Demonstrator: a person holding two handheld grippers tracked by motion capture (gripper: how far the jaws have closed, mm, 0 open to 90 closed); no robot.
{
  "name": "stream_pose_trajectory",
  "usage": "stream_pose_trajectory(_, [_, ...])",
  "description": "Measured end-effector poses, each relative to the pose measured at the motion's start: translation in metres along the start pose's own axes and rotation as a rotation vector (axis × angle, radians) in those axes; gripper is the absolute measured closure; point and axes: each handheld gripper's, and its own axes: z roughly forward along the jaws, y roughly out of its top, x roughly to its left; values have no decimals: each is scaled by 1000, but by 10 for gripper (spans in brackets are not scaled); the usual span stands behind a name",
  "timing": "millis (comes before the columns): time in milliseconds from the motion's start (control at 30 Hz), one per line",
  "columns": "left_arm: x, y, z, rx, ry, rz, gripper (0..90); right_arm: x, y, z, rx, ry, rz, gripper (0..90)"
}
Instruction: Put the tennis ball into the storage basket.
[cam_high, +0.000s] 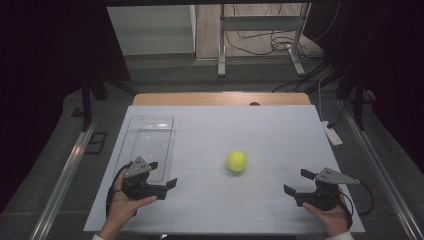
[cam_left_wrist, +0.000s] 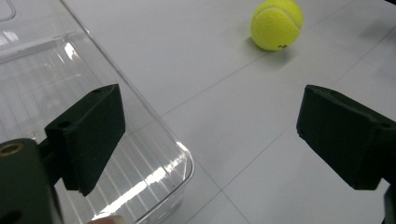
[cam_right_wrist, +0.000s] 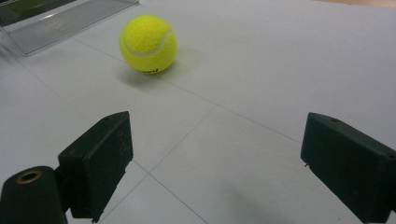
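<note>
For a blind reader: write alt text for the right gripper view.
A yellow tennis ball rests on a white table, ahead and to the left of the open right gripper, whose two black jaws stand wide apart with nothing between them. A clear plastic tray lies at the upper left.

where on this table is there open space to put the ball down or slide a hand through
Bare patches: the broad stretch of the white table beyond and right of the tennis ball, out to the far and right edges; and the near strip between the left tool and the right tool. It is tightest at the left, where the clear tray lies beside the left tool.
</note>
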Motion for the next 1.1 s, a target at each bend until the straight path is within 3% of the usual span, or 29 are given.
stream_pose_trajectory(567, [-10,22,10,14,-41,53,78,0,-1,0,2,-2,-1,96])
stream_pose_trajectory(1100, [-14,43,20,3,-56,76,76,-1,-1,0,4,-6,-3,97])
